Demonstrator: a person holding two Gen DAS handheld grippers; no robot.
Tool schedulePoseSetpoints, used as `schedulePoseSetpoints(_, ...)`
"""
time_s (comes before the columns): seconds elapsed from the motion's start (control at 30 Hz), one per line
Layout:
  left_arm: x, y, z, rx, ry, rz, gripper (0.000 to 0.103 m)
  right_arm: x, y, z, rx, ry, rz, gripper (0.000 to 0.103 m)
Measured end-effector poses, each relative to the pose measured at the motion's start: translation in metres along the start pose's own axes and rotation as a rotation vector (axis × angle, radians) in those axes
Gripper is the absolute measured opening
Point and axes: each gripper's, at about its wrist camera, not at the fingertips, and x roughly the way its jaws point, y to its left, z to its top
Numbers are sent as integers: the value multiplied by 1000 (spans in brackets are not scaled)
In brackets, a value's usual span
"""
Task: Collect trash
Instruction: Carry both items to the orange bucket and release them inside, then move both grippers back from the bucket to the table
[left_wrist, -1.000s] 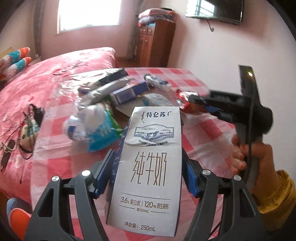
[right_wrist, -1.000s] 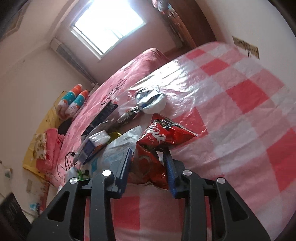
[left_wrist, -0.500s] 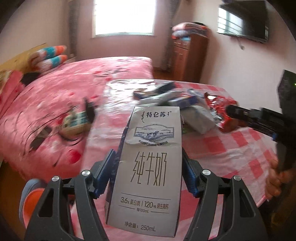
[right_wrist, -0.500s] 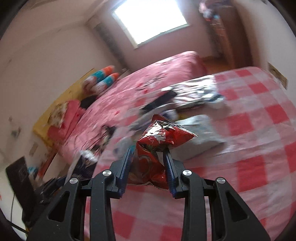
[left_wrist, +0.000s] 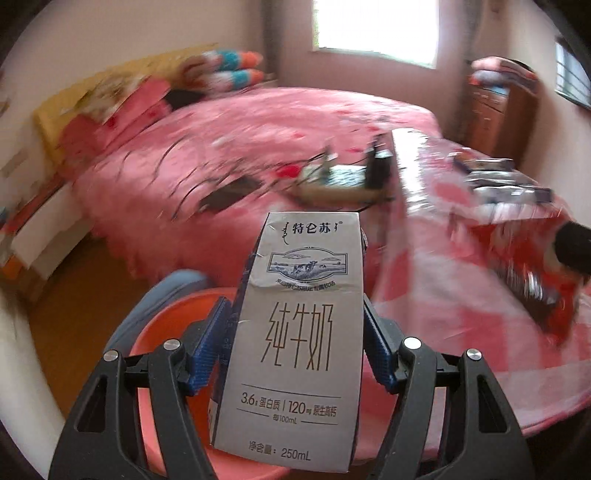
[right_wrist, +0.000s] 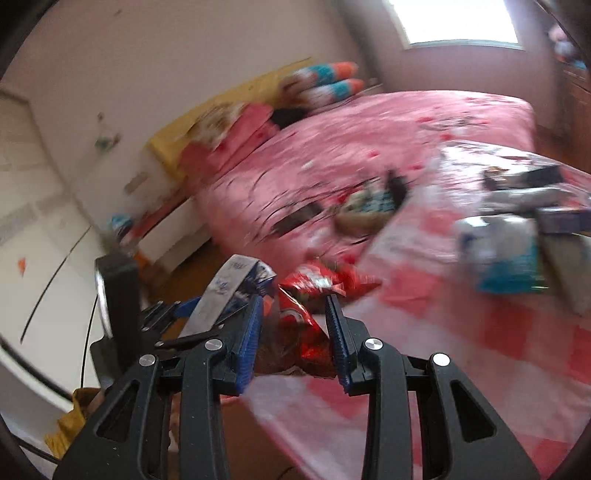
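My left gripper (left_wrist: 295, 332) is shut on a grey 250 mL milk carton (left_wrist: 295, 350) and holds it upright over an orange-red basin (left_wrist: 166, 325) on the floor beside the table. My right gripper (right_wrist: 295, 325) is shut on a crumpled red snack bag (right_wrist: 310, 317) at the table's left edge. The red snack bag (left_wrist: 532, 266) also shows in the left wrist view, over the table. The left gripper with the milk carton (right_wrist: 225, 291) shows just left of my right gripper.
The table has a red-and-white checked cloth (right_wrist: 480, 354) under clear plastic. More wrappers and cartons (right_wrist: 517, 236) lie at its far side. A pink bed (left_wrist: 240, 155) stands beyond, with a small box and cables (left_wrist: 340, 177) on it. A wooden cabinet (left_wrist: 498, 107) stands at back right.
Both grippers have swung left, away from the table's middle toward its edge and the floor. The orange-red basin has come under the milk carton. Both keep their hold.
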Motion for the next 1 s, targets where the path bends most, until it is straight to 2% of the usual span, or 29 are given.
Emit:
schedulePoseSetpoints(0.03,3,8,-2,-17,8,12,69,10,7,-1,-13,18,15,20)
schedulePoseSetpoints(0.13,13,33,-13,-64,31,53,69,34,28,-5,-75,55,25,20)
schedulePoseSetpoints(0.27,30,54,-29,-115,63,76,69,66,36,-14,-140,92,-13,20)
schedulePoseSetpoints(0.4,46,65,-41,-166,105,70,69,86,28,-21,-136,127,-40,20)
schedulePoseSetpoints(0.5,50,66,-48,-169,125,58,69,88,21,-21,-104,134,-26,20)
schedulePoseSetpoints(0.53,53,67,-49,-171,135,57,69,87,18,-20,-92,135,-24,23)
schedulePoseSetpoints(0.57,56,65,-51,-172,142,63,69,86,16,-19,-79,132,-24,36)
schedulePoseSetpoints(0.6,58,66,-52,-171,149,68,69,84,14,-17,-70,119,-30,44)
schedulePoseSetpoints(0.63,60,67,-53,-170,156,78,71,81,13,-16,-66,103,-39,59)
schedulePoseSetpoints(0.67,62,68,-54,-172,161,87,76,76,12,-15,-67,87,-48,68)
schedulePoseSetpoints(0.7,63,69,-56,-175,164,96,80,73,12,-14,-72,75,-63,71)
schedulePoseSetpoints(0.73,63,71,-57,-177,161,104,86,71,13,-13,-76,66,-80,79)
schedulePoseSetpoints(0.77,63,71,-58,-177,157,115,86,68,12,-13,-82,53,-103,85)
schedulePoseSetpoints(0.87,62,69,-57,-154,157,141,87,59,11,-13,-85,27,-140,89)
schedulePoseSetpoints(1.0,58,66,-54,-145,148,140,88,51,5,-14,-66,11,-175,90)
